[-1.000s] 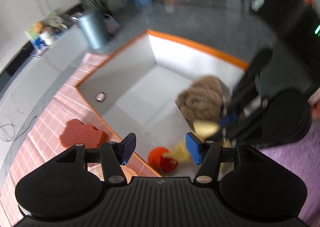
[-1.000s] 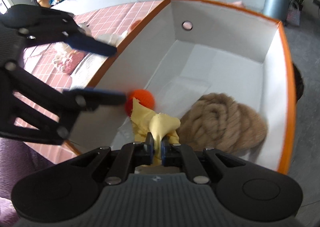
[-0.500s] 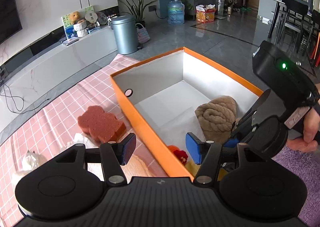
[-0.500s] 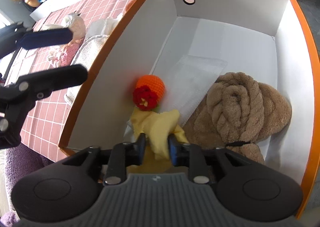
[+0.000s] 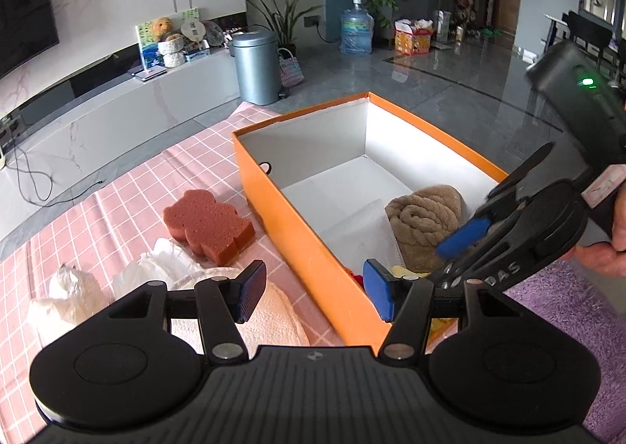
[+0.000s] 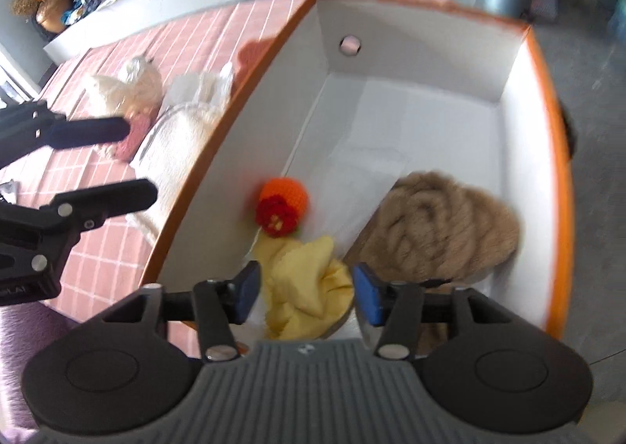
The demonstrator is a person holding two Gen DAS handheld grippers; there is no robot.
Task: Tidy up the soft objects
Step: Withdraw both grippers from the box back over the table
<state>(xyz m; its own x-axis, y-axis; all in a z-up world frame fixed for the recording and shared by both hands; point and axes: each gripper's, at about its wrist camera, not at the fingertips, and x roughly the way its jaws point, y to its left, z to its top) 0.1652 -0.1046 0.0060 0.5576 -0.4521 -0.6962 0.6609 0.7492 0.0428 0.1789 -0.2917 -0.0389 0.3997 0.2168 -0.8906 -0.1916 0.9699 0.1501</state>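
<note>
So, going left to right: the plastic bag (image 5: pixel 64 297), white wad (image 5: pixel 156 268), sponge (image 5: pixel 207 224) and cream pad (image 5: pixel 270 311) are still laid out on the pink cloth (image 5: pixel 117 201), outside the box (image 5: pixel 313 248). The left gripper (image 5: pixel 311 293) is held over that side with its jaws spread and nothing caught between them; the cream pad is seen just under its left finger, and the sponge a bit further ahead and to the left, long side angled toward the box wall. That's the relation the next grab is judged to depend on, since the left hand is clearly the nearer one for everything on the cloth.

Inside the box, the knitted ball (image 6: pixel 281 205) is parked by the near wall, the yellow cloth (image 6: pixel 305 287) is dropped in the near corner, and the brown towel (image 6: pixel 434 232) is rolled up to the right. The right gripper (image 6: pixel 307 293) is seen with jaws that have just been opening; the yellow cloth lies between them but isn't pinched by the pads.
</note>
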